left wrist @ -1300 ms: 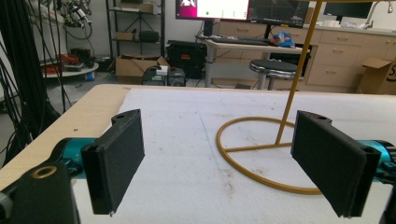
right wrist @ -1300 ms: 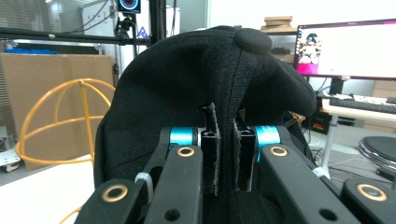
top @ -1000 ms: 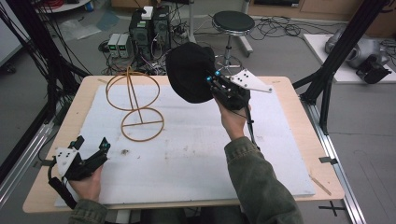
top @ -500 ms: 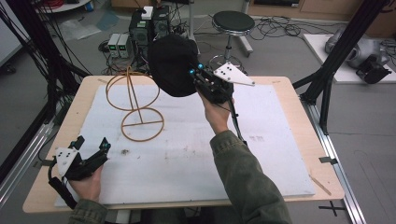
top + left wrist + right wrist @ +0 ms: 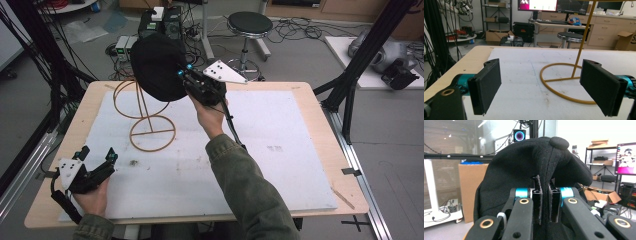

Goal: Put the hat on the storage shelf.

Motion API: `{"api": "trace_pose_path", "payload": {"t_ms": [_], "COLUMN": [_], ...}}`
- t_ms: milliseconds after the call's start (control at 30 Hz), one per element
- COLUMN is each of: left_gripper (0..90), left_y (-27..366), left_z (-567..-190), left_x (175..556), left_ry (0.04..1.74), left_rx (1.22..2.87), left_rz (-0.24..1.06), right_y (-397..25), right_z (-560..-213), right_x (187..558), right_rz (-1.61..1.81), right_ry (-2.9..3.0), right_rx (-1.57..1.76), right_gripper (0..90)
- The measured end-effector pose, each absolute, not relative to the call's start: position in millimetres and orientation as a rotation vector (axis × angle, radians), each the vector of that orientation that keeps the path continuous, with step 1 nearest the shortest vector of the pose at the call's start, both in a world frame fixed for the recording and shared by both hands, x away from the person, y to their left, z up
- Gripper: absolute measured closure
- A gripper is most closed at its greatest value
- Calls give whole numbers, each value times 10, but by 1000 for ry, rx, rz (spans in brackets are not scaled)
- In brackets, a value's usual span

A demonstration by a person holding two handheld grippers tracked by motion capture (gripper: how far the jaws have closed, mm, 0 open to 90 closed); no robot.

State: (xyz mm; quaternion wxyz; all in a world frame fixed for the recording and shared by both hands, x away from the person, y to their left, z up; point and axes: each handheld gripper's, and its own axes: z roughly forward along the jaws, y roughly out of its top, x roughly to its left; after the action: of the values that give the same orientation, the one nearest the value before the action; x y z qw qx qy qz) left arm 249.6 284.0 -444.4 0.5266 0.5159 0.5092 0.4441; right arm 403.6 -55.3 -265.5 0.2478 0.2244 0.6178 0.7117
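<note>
A lab or workshop is shown: a desk (image 5: pixel 320 115) framed by black aluminium rig posts (image 5: pixel 367 55), cables (image 5: pixel 300 30) strewn over the floor, a stool (image 5: pixel 248 24), shelving (image 5: pixel 496 15), cardboard boxes (image 5: pixel 496 36) and a lit monitor (image 5: pixel 537 5).

black cap (image 5: pixel 157 65) at upper left — plain knit; wire stand (image 5: pixel 150 131) beneath, golden yellow; worktop (image 5: pixel 300 150) white on pale wood; black tongs (image 5: pixel 186 76) with teal-blue accents.

Your right arm is reaching forward, right gripper (image 5: pixel 186 80) raised and clamping tight, your left gripper (image 5: pixel 95 162) is resting low, jaws gaping.
</note>
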Motion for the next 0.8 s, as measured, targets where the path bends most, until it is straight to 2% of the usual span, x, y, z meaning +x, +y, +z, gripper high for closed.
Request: {"api": "trace_pose_path", "payload": {"t_ms": [800], "left_gripper": [175], "left_y": [2906], "left_z": [-4427], "left_x": [2453], "left_ry": [1234], "left_rx": [1192], "left_rz": [1050], "right_y": [16], "right_z": [-2562], "right_x": [4078], "right_rz": [1908], "right_ry": [1896], "right_rx": [489], "right_gripper": [861]}}
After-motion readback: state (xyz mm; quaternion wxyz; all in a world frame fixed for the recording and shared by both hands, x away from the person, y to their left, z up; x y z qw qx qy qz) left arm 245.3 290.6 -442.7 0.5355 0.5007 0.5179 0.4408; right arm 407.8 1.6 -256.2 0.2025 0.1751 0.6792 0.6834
